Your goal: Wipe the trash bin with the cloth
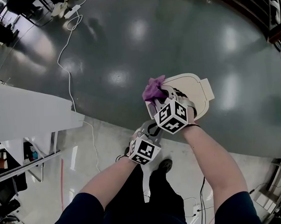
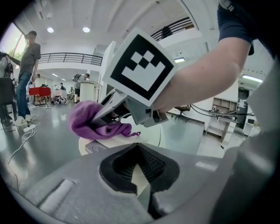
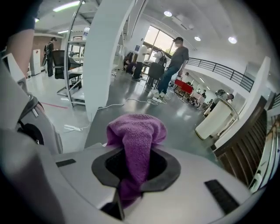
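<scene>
We have the cloth pinched in the right gripper, whose jaws are clamped on a fold of it, so a bunched purple wad stands out past the tips while a tail trails back between the pads. It is soft, light terry: it will crumple and drape rather than push back, and it should drag well on smooth plastic instead of skating. The hold sits near the middle of the bunch, which suits us, since a grip on a corner would let the rest flop and smear unevenly. The wad sits at the near left edge of the cream lid of the trash bin, and from the left gripper view it seems to rest on that lid, though we cannot be sure how firmly it presses. The bin looks like hard, light plastic standing on the glossy floor, so we judge it could slide or rock under a sideways stroke. The left gripper hangs just beside it, jaws together on nothing, free to steady the rim if needed.
</scene>
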